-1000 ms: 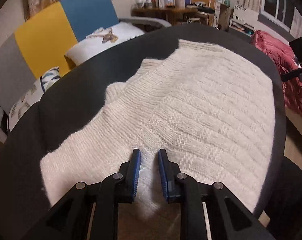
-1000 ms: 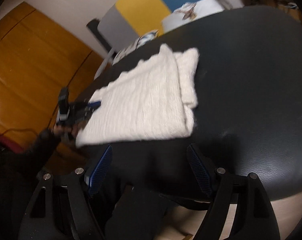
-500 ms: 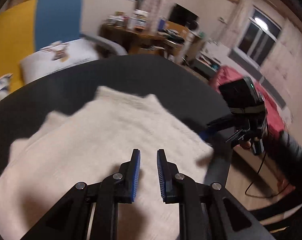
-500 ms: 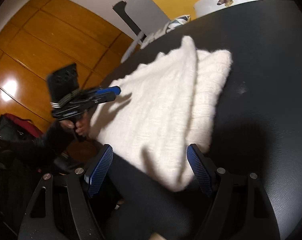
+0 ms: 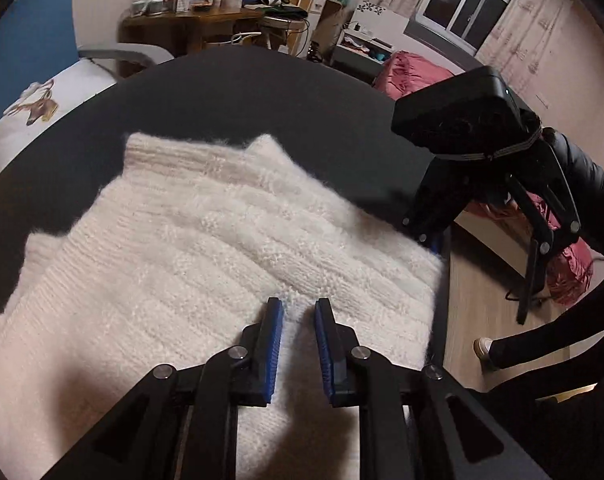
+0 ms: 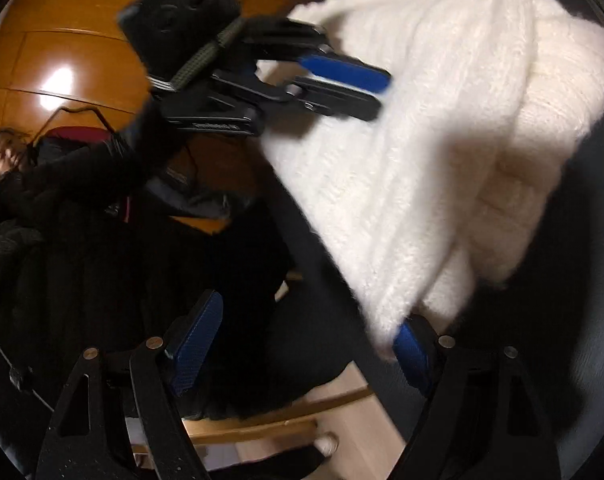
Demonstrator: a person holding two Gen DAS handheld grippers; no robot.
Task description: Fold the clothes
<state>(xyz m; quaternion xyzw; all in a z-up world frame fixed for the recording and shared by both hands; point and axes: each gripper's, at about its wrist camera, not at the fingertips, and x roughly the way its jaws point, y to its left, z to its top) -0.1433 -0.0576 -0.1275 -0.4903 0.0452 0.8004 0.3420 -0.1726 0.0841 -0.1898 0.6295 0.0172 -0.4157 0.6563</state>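
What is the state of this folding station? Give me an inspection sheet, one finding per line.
Surface: dark round table, matte, sweater lying near its edge.
Job's things: white knit sweater, partly folded, layers stacked; one corner overhangs the table edge in the right wrist view.
Clutter: nothing seen on the table besides the sweater.
Grippers: left claw over the sweater, narrowly open, gripping nothing; right claw wide open at the sweater's overhanging corner.
Cables: a dark cord on the floor behind the right claw's frame.
Surroundings: wooden desk with bottles, window, red bedding, blue-backed seat with deer cushion, orange wood panels.
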